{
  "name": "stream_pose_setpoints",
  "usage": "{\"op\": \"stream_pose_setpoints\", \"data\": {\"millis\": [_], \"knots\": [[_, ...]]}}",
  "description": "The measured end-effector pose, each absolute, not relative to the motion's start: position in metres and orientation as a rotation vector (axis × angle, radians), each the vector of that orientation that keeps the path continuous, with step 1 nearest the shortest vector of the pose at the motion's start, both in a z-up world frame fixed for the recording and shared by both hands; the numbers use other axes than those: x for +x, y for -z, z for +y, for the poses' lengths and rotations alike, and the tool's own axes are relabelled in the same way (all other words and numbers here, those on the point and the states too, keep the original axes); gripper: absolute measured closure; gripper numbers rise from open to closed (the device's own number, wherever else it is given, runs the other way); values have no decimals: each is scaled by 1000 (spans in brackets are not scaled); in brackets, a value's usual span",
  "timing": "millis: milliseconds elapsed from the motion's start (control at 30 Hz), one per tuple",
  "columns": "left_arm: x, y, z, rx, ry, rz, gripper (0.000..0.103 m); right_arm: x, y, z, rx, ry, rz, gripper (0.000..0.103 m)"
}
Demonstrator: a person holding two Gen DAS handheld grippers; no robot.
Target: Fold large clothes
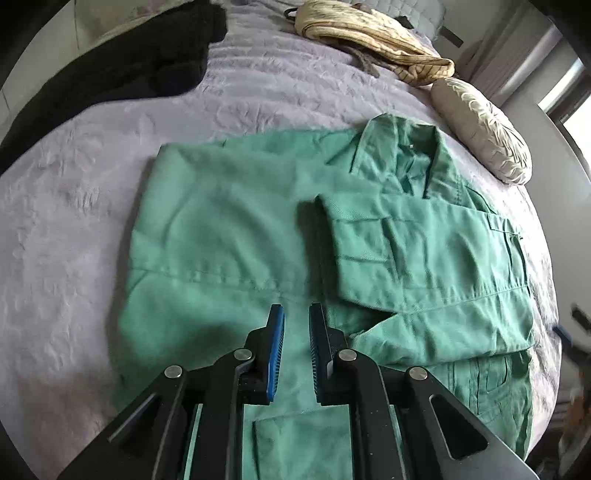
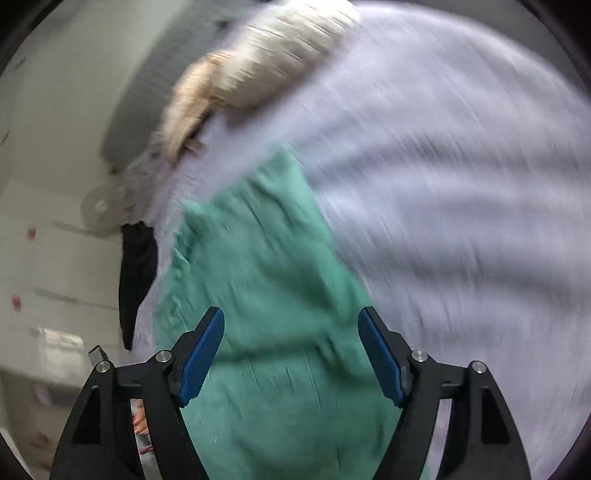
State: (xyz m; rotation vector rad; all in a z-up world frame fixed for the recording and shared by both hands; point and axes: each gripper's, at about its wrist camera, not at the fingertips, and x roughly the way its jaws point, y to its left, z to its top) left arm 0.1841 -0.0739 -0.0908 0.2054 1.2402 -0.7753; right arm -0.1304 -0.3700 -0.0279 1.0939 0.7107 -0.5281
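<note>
A large green jacket [image 1: 221,221] lies flat on a lilac bedspread [image 1: 74,221], collar [image 1: 402,147] at the far right. One sleeve [image 1: 406,251] is folded across its body. My left gripper [image 1: 296,308] hovers over the jacket's near middle. Its blue pads [image 1: 277,347] stand almost together with only a narrow gap, and nothing is between them. In the blurred right wrist view, my right gripper [image 2: 291,312] is open wide above the same green jacket [image 2: 266,277] and holds nothing.
A black garment [image 1: 110,62] lies at the far left of the bed, with a cream striped garment [image 1: 369,33] at the far edge. A pale pillow [image 1: 480,129] lies beside the collar. In the right wrist view, black cloth [image 2: 136,273] hangs over the bed's edge.
</note>
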Motion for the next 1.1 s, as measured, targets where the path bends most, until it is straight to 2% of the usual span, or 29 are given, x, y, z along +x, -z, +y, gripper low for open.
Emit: {"op": "stream_pose_setpoints", "data": {"millis": [67,100,233,267,300,433,500,667,733,933,967,1033,1100], "knots": [[180,90,-84,208,783,1233,89,-105,44,-400,1059,567,766,32],[177,90,-90,210,787,1231,89,-95,54,-410,1068,565,786,38],[164,90,-110,208,813,1217,89,-57,84,-439,1091,578,832,42],[162,92,-113,216,814,1217,89,-51,90,-443,1103,565,842,51],[161,96,-118,229,811,1218,89,-46,93,-444,1116,550,851,100],[158,121,-134,342,764,1206,89,-43,101,-452,1032,609,892,100],[158,124,-137,357,767,1180,89,-48,111,-462,1088,642,888,100],[162,110,-127,401,693,1167,89,-94,102,-474,1234,691,787,101],[162,100,-117,378,696,1160,89,-108,87,-462,1202,669,812,98],[140,83,-122,391,750,1127,89,-110,57,-403,1074,537,890,97],[137,86,-125,394,756,1130,89,-111,56,-394,1056,543,916,94],[132,94,-129,413,735,1151,89,-118,55,-382,1015,609,939,76],[128,98,-131,406,734,1161,89,-127,59,-377,1011,644,921,63]]}}
